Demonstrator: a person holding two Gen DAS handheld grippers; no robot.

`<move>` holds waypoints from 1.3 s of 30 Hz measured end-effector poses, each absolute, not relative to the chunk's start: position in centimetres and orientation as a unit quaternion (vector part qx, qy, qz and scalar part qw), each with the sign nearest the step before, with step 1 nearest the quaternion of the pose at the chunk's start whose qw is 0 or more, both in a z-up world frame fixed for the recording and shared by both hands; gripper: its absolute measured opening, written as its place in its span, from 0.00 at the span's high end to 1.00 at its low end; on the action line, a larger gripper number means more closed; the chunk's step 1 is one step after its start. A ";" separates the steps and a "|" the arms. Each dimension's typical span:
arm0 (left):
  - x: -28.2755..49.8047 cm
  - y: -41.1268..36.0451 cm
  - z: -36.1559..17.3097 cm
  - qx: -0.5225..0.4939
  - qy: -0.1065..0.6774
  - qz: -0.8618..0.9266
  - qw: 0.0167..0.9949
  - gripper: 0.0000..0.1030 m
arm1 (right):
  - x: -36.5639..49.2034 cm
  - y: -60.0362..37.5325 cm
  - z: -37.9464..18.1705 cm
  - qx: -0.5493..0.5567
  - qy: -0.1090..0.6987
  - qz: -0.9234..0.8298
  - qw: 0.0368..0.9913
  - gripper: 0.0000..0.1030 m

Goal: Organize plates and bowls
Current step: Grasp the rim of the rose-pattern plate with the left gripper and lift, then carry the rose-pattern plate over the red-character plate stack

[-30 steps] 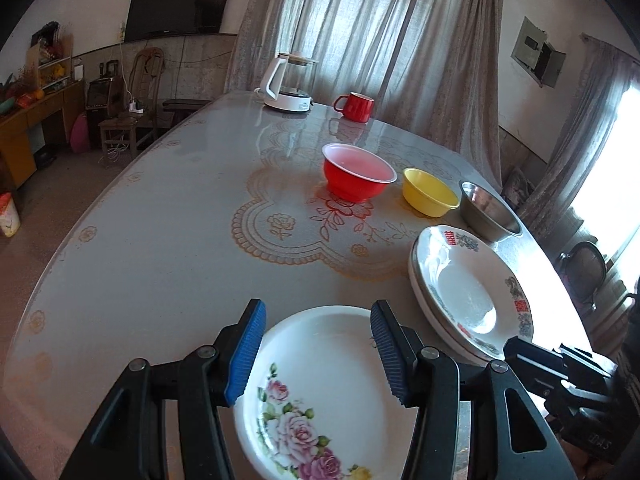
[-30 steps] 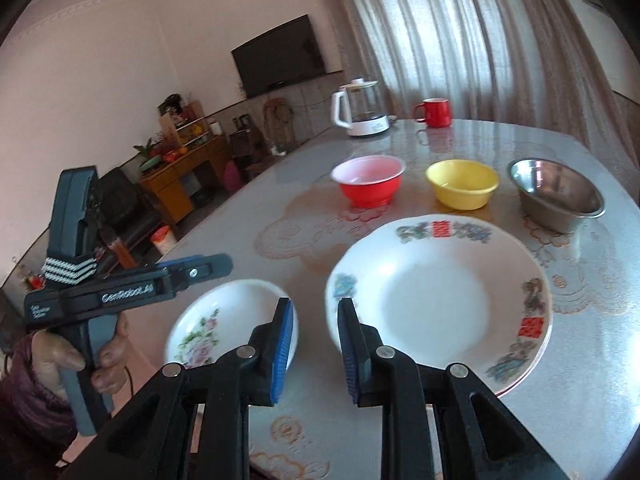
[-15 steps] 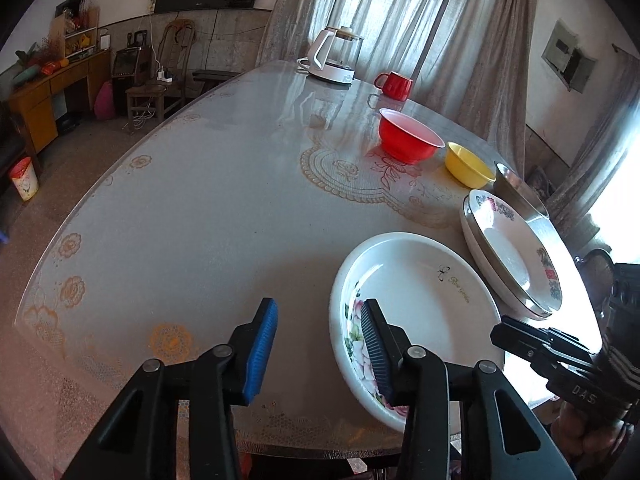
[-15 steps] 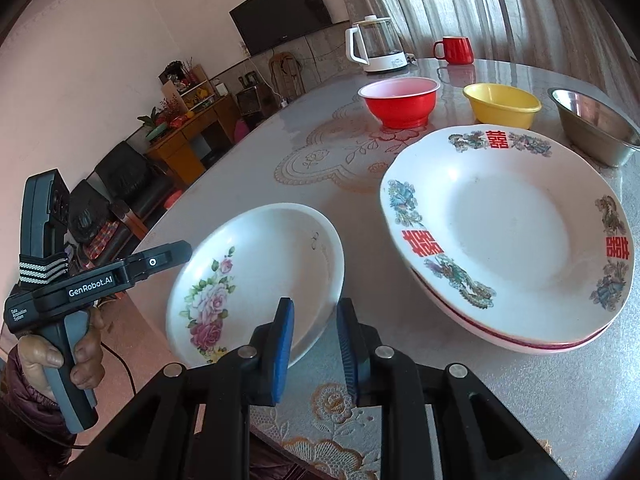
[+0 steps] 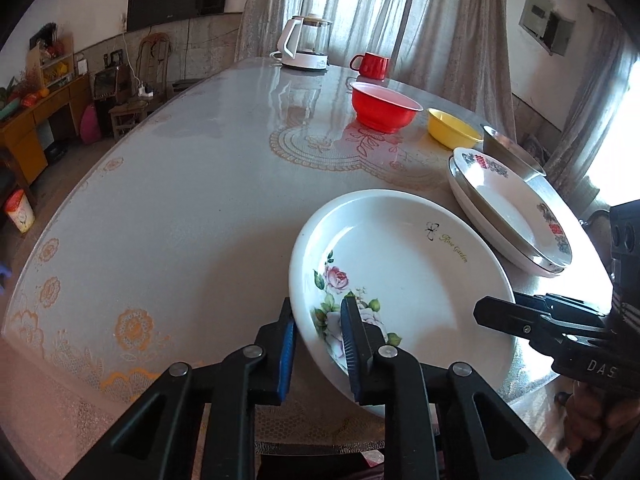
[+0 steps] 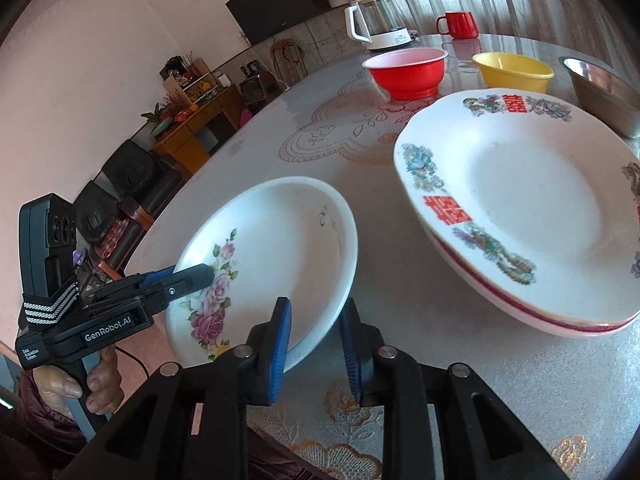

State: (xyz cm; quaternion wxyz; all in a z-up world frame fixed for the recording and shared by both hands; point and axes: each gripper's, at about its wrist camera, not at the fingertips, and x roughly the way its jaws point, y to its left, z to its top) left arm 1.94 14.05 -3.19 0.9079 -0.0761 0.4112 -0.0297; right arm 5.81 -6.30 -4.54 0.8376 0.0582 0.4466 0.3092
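A white rose-pattern plate (image 5: 404, 280) (image 6: 276, 256) sits near the table's front edge, its near side tilted up. My left gripper (image 5: 318, 344) is shut on the plate's left rim; it also shows in the right wrist view (image 6: 188, 278). My right gripper (image 6: 316, 336) straddles the plate's right rim with its jaws a little apart, not clamped. It also shows at the right of the left wrist view (image 5: 520, 316). Stacked white plates with red characters (image 5: 516, 212) (image 6: 520, 212) lie to the right.
A red bowl (image 5: 384, 106) (image 6: 408, 70), a yellow bowl (image 5: 452, 128) (image 6: 514, 72) and a steel bowl (image 5: 508, 148) (image 6: 604, 88) stand in a row behind. A kettle (image 5: 306, 44) and a red mug (image 5: 372, 66) are at the far edge of the table (image 5: 180, 200).
My left gripper has closed onto the rose plate's left rim and tilted it. My right gripper has moved in around the plate's right rim.
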 end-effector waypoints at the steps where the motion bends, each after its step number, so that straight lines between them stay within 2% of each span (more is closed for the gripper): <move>1: 1.9 14.0 -3.2 -0.074 0.410 -0.027 0.909 0.79 | 5.7 -6.2 -4.5 0.055 0.445 0.308 0.839 0.74; 11: 1.8 13.7 -3.2 -0.058 0.408 -0.008 0.911 0.78 | 5.8 -6.3 -4.6 0.066 0.447 0.310 0.837 0.73; 19: 1.7 13.7 -2.8 -0.055 0.403 0.004 0.913 0.83 | 5.3 -5.9 -4.4 0.048 0.435 0.300 0.848 0.75; 26: 1.6 13.8 -2.3 -0.063 0.393 -0.001 0.917 0.84 | 5.6 -6.4 -4.3 0.057 0.441 0.295 0.845 0.81; 33: 2.7 15.1 -2.8 -0.108 0.406 -0.011 0.907 0.85 | 5.9 -6.5 -4.4 0.066 0.444 0.298 0.842 0.80; 39: 3.1 14.4 -3.3 -0.078 0.395 -0.015 0.915 0.85 | 6.0 -6.6 -4.8 0.080 0.452 0.305 0.834 0.77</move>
